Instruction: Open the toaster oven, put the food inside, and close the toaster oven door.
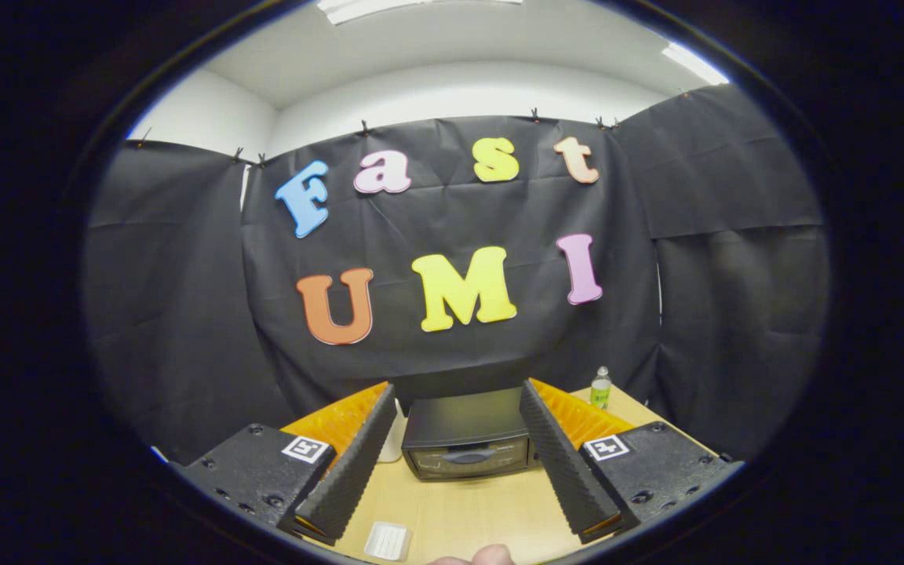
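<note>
Nearest to my camera, a bit of a hand [474, 555] shows low on the near side of the desk [468, 510], in line with the gap between my fingers. Beside it, toward my left finger, a small white ribbed tray [387, 541] lies flat on the wood; what it holds, if anything, I cannot tell.

My gripper [452, 408] stands wide open and has hold of nothing. Its two dark ribbed fingers [350, 471] slope outward from one another, each backed in orange and each carrying a square black-and-white marker on its base. Neither finger touches anything.

Landmark: the toaster oven [468, 443], black, standing upright on the desk beyond my fingertips and framed between them. Its door faces me and is closed, with the handle running across the front. The oven is well apart from both fingers.

To the left of the toaster oven, a white object [394, 439] sits partly hidden behind my left finger; its kind I cannot tell. To the right of the toaster oven, past my right finger, a small clear bottle [600, 388] with a green label stands upright near the far corner of the desk. Black cloth hangs behind the toaster oven.
</note>
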A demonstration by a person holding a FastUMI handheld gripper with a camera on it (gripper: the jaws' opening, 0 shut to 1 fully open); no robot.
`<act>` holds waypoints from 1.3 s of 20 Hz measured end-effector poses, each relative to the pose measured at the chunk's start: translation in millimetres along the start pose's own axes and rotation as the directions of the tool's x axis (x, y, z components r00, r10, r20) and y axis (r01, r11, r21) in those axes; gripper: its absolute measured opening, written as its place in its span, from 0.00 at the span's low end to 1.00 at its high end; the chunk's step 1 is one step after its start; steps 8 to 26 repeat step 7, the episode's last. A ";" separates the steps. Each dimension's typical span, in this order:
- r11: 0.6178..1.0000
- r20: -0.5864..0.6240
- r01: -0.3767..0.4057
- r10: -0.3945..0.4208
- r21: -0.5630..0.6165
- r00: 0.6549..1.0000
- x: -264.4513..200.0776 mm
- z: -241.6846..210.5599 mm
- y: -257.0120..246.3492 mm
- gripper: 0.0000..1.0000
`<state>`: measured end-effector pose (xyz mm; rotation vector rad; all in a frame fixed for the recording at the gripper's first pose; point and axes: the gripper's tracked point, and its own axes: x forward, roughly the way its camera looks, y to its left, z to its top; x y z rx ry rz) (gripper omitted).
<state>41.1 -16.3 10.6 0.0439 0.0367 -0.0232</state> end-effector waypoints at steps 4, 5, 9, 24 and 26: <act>1.000 0.011 0.002 -0.002 0.000 1.000 1.9 2.8 2.6 1.00; 1.000 0.012 0.003 -0.003 -0.002 1.000 3.4 1.8 2.2 1.00; 1.000 0.003 0.003 -0.003 -0.006 1.000 5.6 -1.2 2.0 1.00; 1.000 0.003 0.003 -0.003 -0.006 1.000 5.6 -1.2 2.0 1.00; 1.000 0.003 0.003 -0.003 -0.006 1.000 5.6 -1.2 2.0 1.00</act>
